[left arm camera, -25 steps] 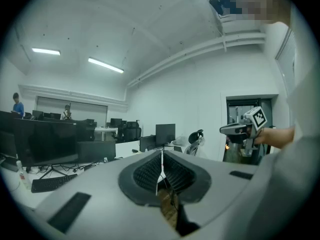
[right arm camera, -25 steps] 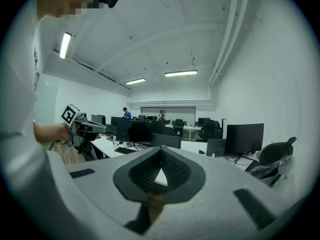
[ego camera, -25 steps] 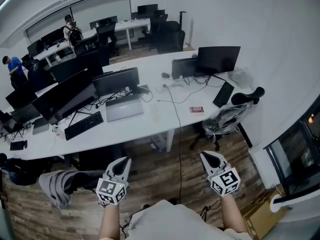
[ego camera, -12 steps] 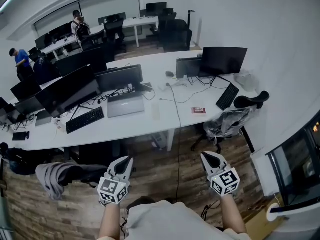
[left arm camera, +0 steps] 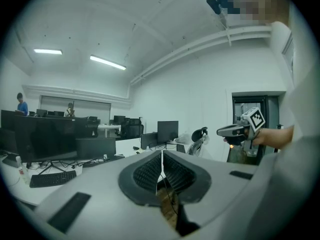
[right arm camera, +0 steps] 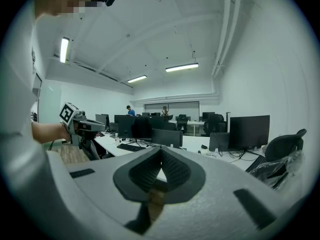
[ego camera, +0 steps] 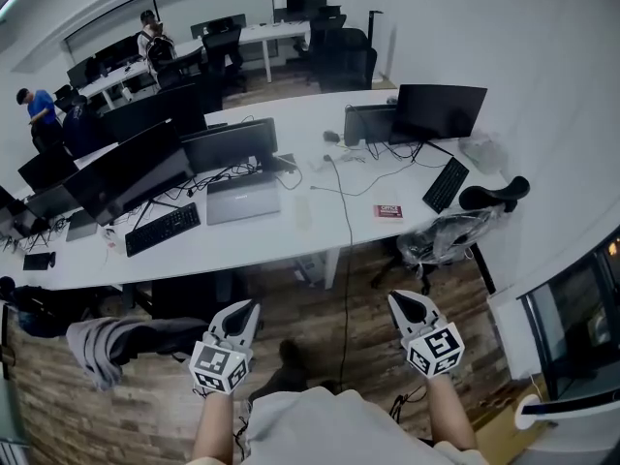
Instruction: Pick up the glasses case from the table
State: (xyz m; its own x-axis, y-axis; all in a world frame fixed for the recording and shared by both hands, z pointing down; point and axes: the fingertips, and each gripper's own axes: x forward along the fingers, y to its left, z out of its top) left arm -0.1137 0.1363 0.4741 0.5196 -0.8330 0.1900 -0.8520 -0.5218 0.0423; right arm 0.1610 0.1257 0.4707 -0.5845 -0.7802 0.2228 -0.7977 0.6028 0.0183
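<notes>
Case: you cannot pick it out for certain from where you stand. Two small candidates lie on the near white table [ego camera: 252, 245]. One is a flat red item [ego camera: 387, 210] close to the front edge. The other is a pale oblong item [ego camera: 303, 214] to its left. A dark cable [ego camera: 346, 226] runs over the edge between them. Both items are well apart from your grippers, which are held over the wood floor [ego camera: 310, 318] short of the table. The red item lies ahead of the right gripper, and the pale one lies ahead of the gap between the two grippers.

Left gripper [ego camera: 242, 310]: jaws fully together, nothing between them. Right gripper [ego camera: 405, 303]: jaws also together, nothing held.

Counts on the near table: two keyboards, one at the left [ego camera: 163, 229] and one at the right [ego camera: 446, 184]. One laptop [ego camera: 242, 201]. At least four monitors, the largest at the right end [ego camera: 441, 112].

Beside the table: one plastic-wrapped chair [ego camera: 444, 235] at the right end. One grey garment [ego camera: 102, 342] is draped at the left. Two people stand at the far desks, one at the left [ego camera: 39, 105] and one further back [ego camera: 150, 42].
</notes>
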